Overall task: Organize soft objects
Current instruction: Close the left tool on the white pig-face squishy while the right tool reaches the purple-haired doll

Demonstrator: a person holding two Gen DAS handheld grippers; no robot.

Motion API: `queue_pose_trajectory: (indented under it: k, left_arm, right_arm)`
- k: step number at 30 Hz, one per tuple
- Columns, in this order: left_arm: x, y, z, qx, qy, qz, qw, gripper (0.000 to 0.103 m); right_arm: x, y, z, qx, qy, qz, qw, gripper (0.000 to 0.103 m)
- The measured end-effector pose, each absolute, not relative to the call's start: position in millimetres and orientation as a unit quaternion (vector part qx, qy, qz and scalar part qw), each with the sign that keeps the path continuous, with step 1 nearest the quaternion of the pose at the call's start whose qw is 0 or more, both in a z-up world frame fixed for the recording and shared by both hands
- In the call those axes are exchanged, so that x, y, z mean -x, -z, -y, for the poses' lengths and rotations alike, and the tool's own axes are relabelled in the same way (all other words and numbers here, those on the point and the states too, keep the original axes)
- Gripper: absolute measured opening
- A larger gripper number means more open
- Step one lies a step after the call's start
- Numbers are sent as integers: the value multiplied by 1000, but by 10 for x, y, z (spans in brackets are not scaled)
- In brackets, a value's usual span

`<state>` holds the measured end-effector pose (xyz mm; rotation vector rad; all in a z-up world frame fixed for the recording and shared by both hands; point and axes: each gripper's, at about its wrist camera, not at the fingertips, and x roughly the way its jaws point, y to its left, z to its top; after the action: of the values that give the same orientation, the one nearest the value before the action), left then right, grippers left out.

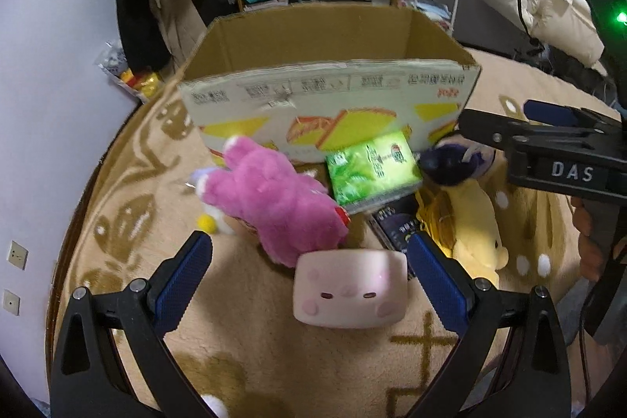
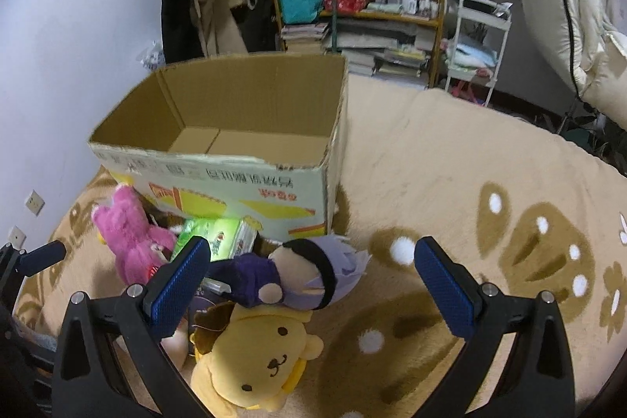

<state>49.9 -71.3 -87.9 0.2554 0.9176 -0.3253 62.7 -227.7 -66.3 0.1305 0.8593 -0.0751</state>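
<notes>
1. Left gripper [image 1: 309,281]: fills the lower part of the left view, jaws spread wide, holding nothing. The pink pillow [image 1: 349,288] lies between the fingertips, just beyond them, at lower centre.
2. Pink pillow: its long axis runs left to right across the frame, which is across the jaw gap. Its face points toward the camera. It looks nearly as wide as the opening, so a grasp along this axis appears tight.
3. Right gripper [image 2: 311,285]: fills the lower part of the right view, jaws released and empty. The doll [image 2: 290,271] lies between the fingertips at centre; the yellow dog [image 2: 254,355] lies below it, touching it, at lower centre.
4. Doll: long axis runs left to right, head toward the right of the frame, purple body toward the left finger.
5. Yellow dog: long axis runs roughly top to bottom of the frame, face up.
6. Pink bear [image 1: 270,202]: lies at centre left of the left view, long axis diagonal from upper left to lower right, resting against the box [image 1: 329,96].
7. Box: open-topped, upper centre in both views, beyond all the toys. It appears empty in the right view, so the sorting looks not yet begun.
8. Green pack [image 1: 372,171]: leans at the foot of the box.
</notes>
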Motion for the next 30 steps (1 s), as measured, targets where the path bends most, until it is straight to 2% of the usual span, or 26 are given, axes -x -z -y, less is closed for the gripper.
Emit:
queue_pose_trajectory:
  k: [12,20,21,23,24,27,30]
  left_arm:
    - [-590,1271,865,-151,164,-503,835,99]
    - [-722,1420,804,-123,169,-539,816,98]
    - [-731,1438,794,-119,173,-542,814,97]
    - [-731,1474,807,-113,188,-553,803,83]
    - [-733,1501,812,-110,194,-560,798,80]
    - [-718,1531,829,-119,192,-559,798,76]
    - [-734,1537,812,-111,192,-561,798,69]
  right_arm:
    - [-841,954,2286,-86,11,-463,882,103]
    - [-940,1110,2318,-126,-10,-483,866,103]
    - [-952,1129,2323,-132,-12,-486,864,103]
    - [-976,1151,2328,-133,-11,-490,861,103]
    - [-983,1147,2300,-122,-10,-487,865,103]
    - [-971,1137,2229,-89,-10,-482,871,103]
    - [-1025,1254,2163,-82,-17,-510,856,103]
